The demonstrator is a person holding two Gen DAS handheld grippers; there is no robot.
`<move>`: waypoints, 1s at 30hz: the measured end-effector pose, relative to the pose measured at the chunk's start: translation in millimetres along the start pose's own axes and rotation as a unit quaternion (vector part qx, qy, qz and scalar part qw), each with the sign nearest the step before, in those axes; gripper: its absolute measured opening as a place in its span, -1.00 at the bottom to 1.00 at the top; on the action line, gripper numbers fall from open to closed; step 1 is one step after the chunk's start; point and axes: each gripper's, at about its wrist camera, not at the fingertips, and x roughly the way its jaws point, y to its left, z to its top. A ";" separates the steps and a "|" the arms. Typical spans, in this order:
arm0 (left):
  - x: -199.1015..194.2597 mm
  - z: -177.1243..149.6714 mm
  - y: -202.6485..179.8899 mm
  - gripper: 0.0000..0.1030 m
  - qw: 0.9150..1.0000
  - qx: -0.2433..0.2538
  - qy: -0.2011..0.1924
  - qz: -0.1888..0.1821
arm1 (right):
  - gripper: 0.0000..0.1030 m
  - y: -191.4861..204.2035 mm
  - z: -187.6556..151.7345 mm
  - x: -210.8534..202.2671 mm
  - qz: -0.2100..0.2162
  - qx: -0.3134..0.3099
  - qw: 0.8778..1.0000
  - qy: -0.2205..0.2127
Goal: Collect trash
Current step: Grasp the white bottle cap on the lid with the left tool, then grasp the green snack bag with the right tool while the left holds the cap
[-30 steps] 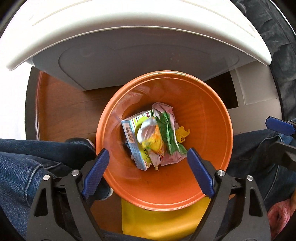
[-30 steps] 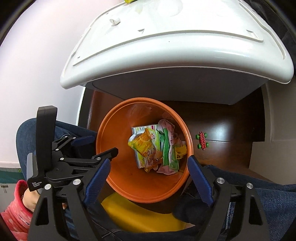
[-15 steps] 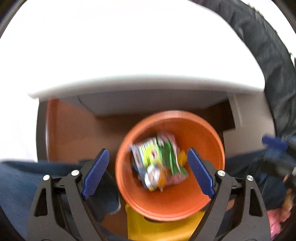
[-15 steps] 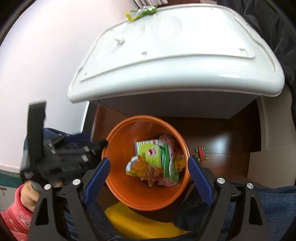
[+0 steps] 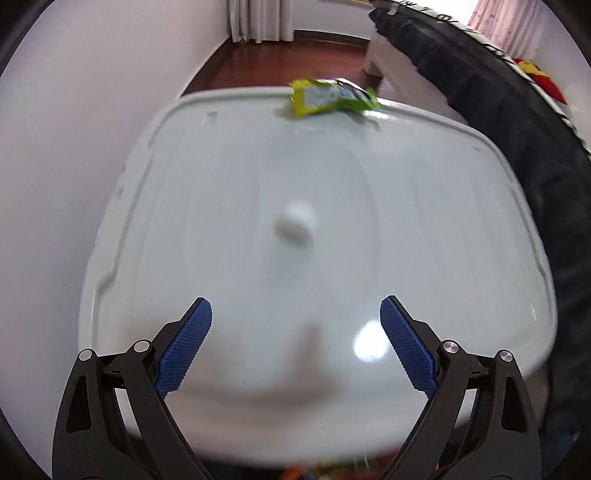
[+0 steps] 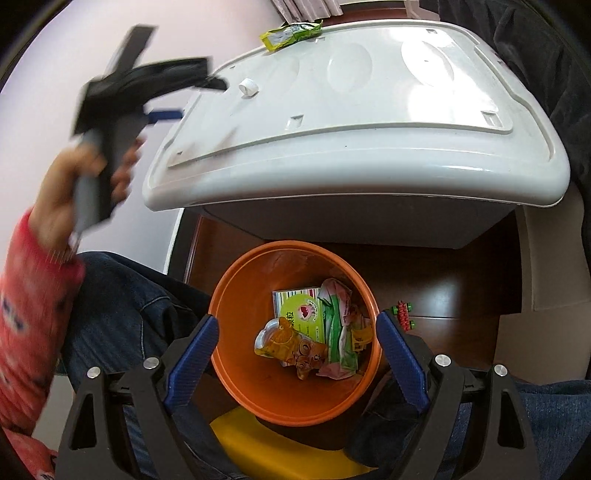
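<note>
An orange bin [image 6: 236, 373] stands on the floor under a white table [image 6: 369, 147] and holds a box [image 6: 295, 306] and several crumpled wrappers [image 6: 336, 339]. My right gripper [image 6: 297, 332] is open and empty above the bin. My left gripper [image 5: 295, 321] is open and empty over the white tabletop [image 5: 221, 240]; it also shows blurred in the right wrist view [image 6: 177, 96]. A small white cap [image 5: 295, 221] lies ahead of it, also seen in the right wrist view [image 6: 247, 88]. A yellow-green wrapper [image 5: 332, 98] lies at the table's far edge, also in the right wrist view [image 6: 290, 33].
A small red and green toy [image 6: 404, 315] lies on the brown wood floor right of the bin. A yellow object [image 6: 273, 450] sits by the bin's near side. My jeans-clad legs [image 6: 122, 306] flank the bin. A dark cloth-covered shape [image 5: 498, 122] borders the table's right.
My left gripper has risen from over the bin to above the tabletop, with the view now on the cap and wrapper. My right gripper has lifted a little above the bin.
</note>
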 end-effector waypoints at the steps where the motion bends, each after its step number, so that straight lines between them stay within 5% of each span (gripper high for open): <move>1: 8.3 7.3 1.7 0.75 1.000 -0.005 0.001 0.003 | 0.66 -0.8 -0.2 0.7 0.002 0.002 1.000 0.001; 10: 59.0 45.2 7.9 0.64 0.998 -0.057 0.016 0.000 | 0.66 -11.5 2.8 8.6 0.020 0.023 0.999 0.019; 17: 69.4 46.2 6.2 -0.32 0.998 -0.053 0.026 0.001 | 0.66 -10.6 4.2 10.7 0.024 0.026 0.999 0.022; 30: 44.5 36.8 10.0 -0.35 0.999 -0.035 0.008 -0.004 | 0.66 -7.8 5.2 6.4 0.005 0.021 1.000 0.012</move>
